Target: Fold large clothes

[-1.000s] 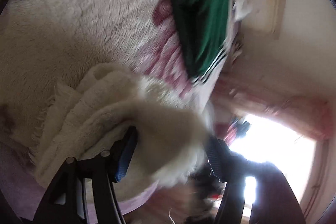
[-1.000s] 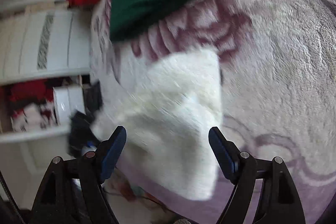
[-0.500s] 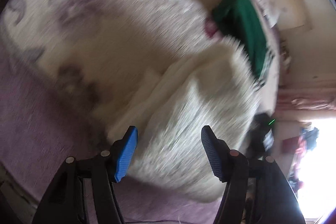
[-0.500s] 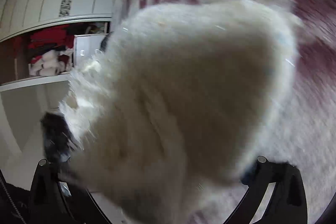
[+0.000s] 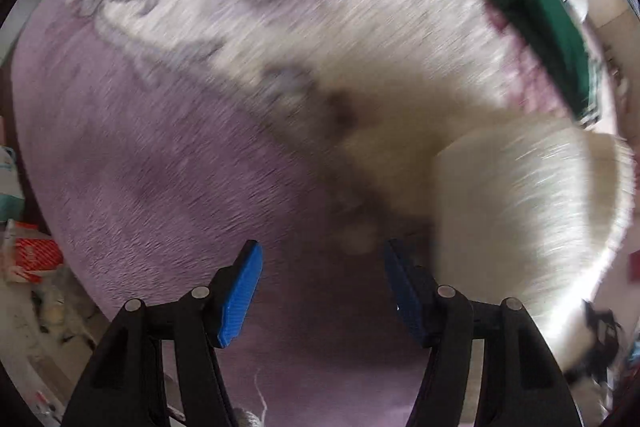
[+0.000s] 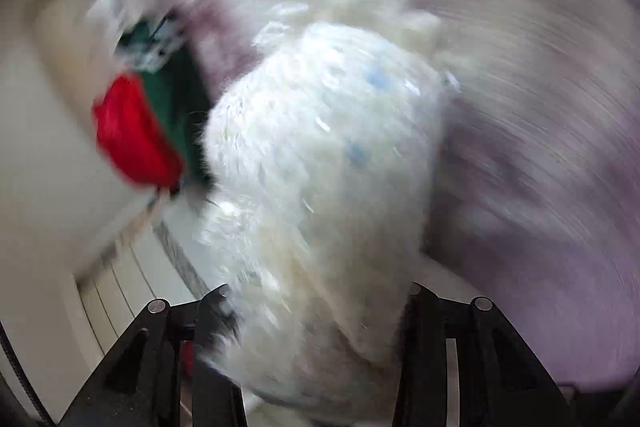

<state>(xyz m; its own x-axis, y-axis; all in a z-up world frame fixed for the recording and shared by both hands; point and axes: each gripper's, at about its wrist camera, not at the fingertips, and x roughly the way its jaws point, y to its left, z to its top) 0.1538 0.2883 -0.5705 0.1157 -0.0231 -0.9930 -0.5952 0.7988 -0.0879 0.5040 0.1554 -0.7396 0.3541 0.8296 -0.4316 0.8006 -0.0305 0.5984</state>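
The right tool [image 6: 316, 339] is closing on a soft, bulky white fluffy garment [image 6: 320, 187], best gripped along its edge, while the left tool [image 5: 322, 291] is opening, empty, over the purple plush bed cover [image 5: 160, 167].

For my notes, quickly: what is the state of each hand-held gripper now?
Left hand-held gripper: open and opening, holding nothing.
Right hand-held gripper: closing around the white fluffy garment.

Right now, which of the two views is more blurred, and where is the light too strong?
Right wrist view: heaviest blur, swirling streaks across the blanket; the white fluffy garment and red cloth are smeared. Left wrist view: milder streaking, the blue pads stay sharp; the white fluffy garment is overexposed at its lower right edge. Both show fisheye bending and dark corners.
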